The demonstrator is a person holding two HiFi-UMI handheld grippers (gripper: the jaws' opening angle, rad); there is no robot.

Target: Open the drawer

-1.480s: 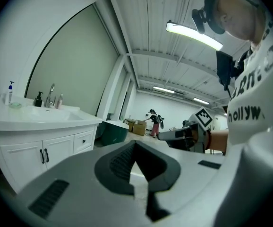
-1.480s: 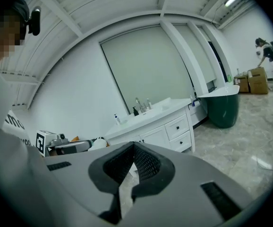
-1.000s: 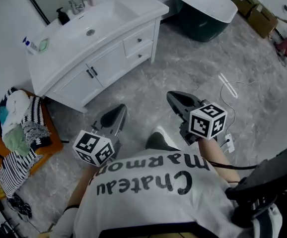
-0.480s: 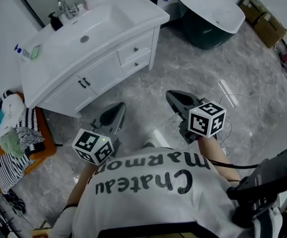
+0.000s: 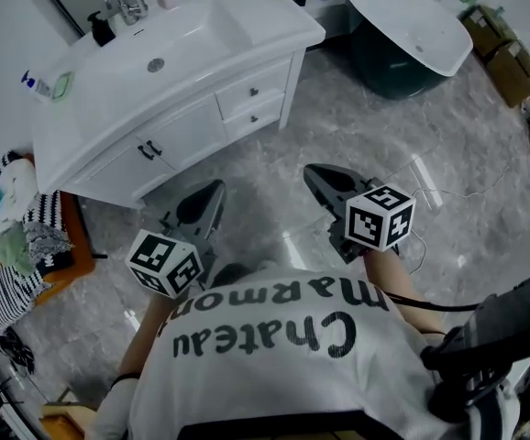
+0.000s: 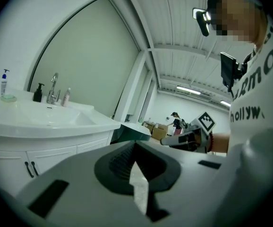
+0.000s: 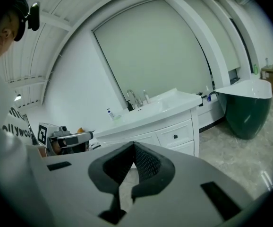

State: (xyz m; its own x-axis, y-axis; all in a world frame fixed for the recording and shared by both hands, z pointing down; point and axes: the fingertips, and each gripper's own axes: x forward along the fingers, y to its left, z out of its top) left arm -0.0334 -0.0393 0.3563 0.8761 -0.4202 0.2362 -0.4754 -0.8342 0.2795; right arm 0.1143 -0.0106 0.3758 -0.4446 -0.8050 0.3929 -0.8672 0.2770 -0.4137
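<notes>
The white vanity (image 5: pixel 182 39) stands ahead at the upper left, with two small drawers (image 5: pixel 254 91) stacked at its right end, each with a dark knob. Both drawers look closed. My left gripper (image 5: pixel 214 189) hangs above the grey floor, short of the vanity's cupboard doors (image 5: pixel 146 151), shut and empty. To its right my right gripper (image 5: pixel 312 171) is shut too, empty, pointing toward the drawer end. In the right gripper view the drawers (image 7: pixel 175 136) lie beyond the closed right gripper (image 7: pixel 134 144). The left gripper (image 6: pixel 135 144) faces the vanity front (image 6: pixel 42 157).
A dark green tub with a white rim (image 5: pixel 404 33) stands right of the vanity. An orange basket of laundry (image 5: pixel 19 232) sits at the left. Cardboard boxes (image 5: pixel 511 58) and a floor cable (image 5: pixel 458 191) are at the right. A tap and bottles (image 5: pixel 118 7) stand behind the basin.
The vanity has drawn nearer and lower in the head view as the person stepped toward it. Both grippers were carried forward with it, still shut and side by side.
</notes>
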